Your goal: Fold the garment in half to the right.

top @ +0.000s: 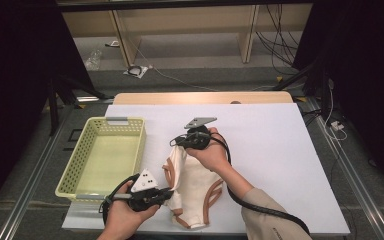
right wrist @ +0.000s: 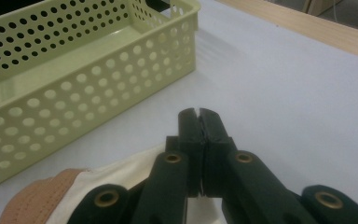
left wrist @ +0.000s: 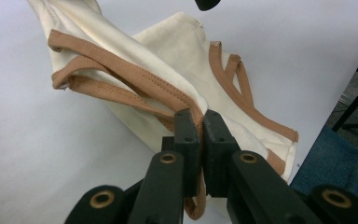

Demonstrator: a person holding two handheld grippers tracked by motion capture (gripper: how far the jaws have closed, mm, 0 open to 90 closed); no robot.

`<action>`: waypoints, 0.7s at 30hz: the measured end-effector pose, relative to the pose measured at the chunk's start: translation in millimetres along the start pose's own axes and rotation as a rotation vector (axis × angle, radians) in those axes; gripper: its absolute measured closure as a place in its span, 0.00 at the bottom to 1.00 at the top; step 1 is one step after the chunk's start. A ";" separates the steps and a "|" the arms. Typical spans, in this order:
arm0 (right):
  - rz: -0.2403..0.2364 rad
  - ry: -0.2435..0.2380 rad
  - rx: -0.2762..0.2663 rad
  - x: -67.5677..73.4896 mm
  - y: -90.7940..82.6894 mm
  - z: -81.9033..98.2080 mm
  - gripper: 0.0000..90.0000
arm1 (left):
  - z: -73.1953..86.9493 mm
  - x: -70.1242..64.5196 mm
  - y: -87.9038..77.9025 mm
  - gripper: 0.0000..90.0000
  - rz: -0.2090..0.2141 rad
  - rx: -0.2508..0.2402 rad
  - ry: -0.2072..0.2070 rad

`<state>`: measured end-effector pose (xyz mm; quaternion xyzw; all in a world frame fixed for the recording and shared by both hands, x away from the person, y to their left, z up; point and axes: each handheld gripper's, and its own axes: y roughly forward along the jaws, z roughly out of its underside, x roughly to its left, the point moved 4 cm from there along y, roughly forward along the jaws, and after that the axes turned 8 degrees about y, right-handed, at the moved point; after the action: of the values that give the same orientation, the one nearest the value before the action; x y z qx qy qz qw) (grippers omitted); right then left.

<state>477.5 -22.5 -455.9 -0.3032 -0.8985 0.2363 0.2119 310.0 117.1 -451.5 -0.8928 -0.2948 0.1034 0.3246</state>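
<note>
High view: one cream garment (top: 192, 182) with tan trim, bunched on the white table (top: 280, 150) beside one basket (top: 80, 160) (pale green) — held between two grippers. Left gripper view: the left gripper (left wrist: 201, 122) pinches its trim. Right gripper view: the right gripper (right wrist: 199, 116) — jaws pressed on cloth.

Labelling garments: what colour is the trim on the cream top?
Tan-brown trim on the cream top, clearest in the left gripper view.

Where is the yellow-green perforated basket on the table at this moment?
In the high view, the perforated basket stands on the left side of the white table, just left of the cream garment and beyond the left tongs.
</note>
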 end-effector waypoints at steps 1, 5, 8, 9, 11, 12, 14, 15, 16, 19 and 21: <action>-0.002 0.002 0.001 -0.1 -0.6 0.0 0.99 | -0.1 0.0 0.1 0.95 0.001 0.001 0.000; 0.000 0.008 0.002 -1.2 -1.9 0.6 0.99 | 0.1 -0.4 0.9 0.95 0.002 -0.001 0.000; 0.001 0.008 -0.002 -1.6 -2.5 0.8 0.99 | -0.3 -0.4 0.5 0.95 0.002 0.001 0.000; 0.001 0.008 -0.002 -1.6 -2.5 0.8 0.99 | -0.3 -0.4 0.5 0.95 0.002 0.001 0.000; 0.001 0.007 -0.004 -1.7 -3.1 0.3 0.99 | -0.9 -0.4 0.3 0.95 0.004 0.001 0.001; 0.000 0.006 -0.002 -1.8 -3.4 0.2 0.99 | -1.3 -0.4 0.3 0.95 0.004 0.000 0.001; 0.000 0.010 -0.001 -1.8 -3.7 0.2 0.99 | -1.9 -0.3 0.7 0.95 0.006 -0.002 0.000; 0.000 0.008 -0.002 -2.0 -3.7 0.2 0.99 | -2.1 -0.3 0.7 0.95 0.006 -0.001 0.000; 0.001 0.010 -0.003 -2.0 -3.7 0.3 0.99 | -2.2 -0.4 0.8 0.95 0.007 -0.001 0.001; 0.003 0.007 0.001 -2.9 -4.1 1.2 0.99 | -2.5 -0.1 0.4 0.95 0.008 0.003 0.002; 0.004 0.006 -0.001 -3.2 -4.2 1.4 0.99 | -2.6 0.1 0.3 0.95 0.009 0.004 0.002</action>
<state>477.2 -28.0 -455.5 -0.3058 -0.8974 0.2355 0.2139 311.2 115.6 -449.7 -0.8935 -0.2903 0.1046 0.3262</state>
